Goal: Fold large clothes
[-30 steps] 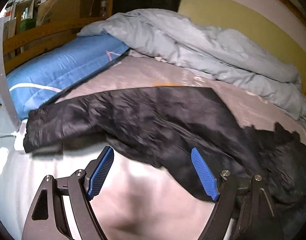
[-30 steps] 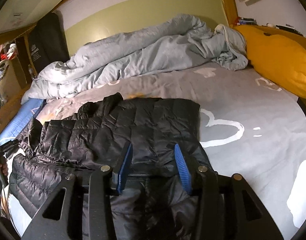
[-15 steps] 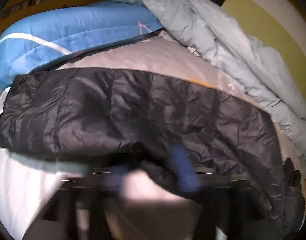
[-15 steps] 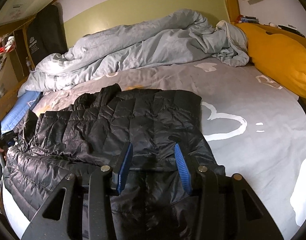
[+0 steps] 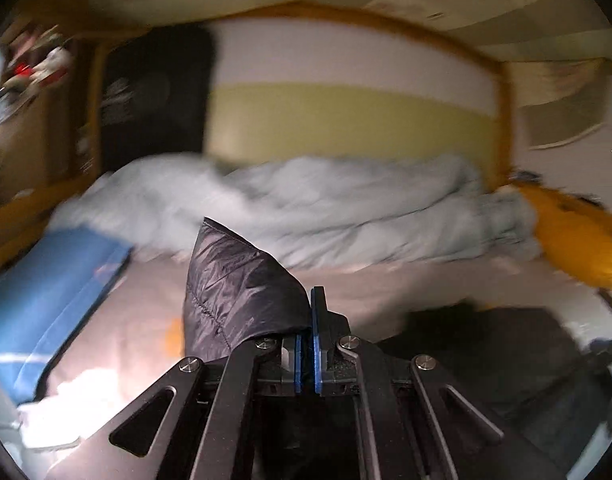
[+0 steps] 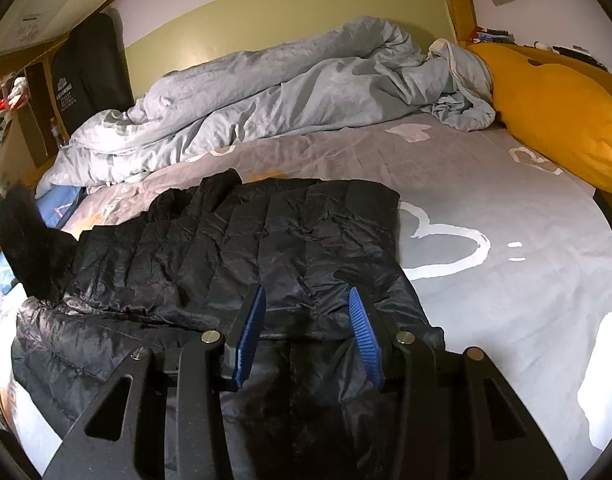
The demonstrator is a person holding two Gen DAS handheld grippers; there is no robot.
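A black quilted jacket (image 6: 234, 264) is spread across the grey sheet (image 6: 506, 208) of the bed, in front of a bunched pale-blue duvet (image 6: 290, 88) and beside an orange pillow (image 6: 554, 112). A second earlier the left gripper (image 5: 306, 344) was held wide open over the jacket's near edge; now its blue pads are pressed together on a fold of the black fabric, which stands up as a peak to the left of the fingers. The left wrist view, aimed down at the jacket before, is now raised toward the wall and duvet and is blurred. In the right wrist view, the jacket's left end (image 6: 26, 240) is seen lifted clear of the sheet, where earlier it lay flat. The right gripper (image 6: 308, 332) is unchanged: its jaws are parted about halfway, resting at the jacket's near hem, fabric lying between the pads without being pinched.
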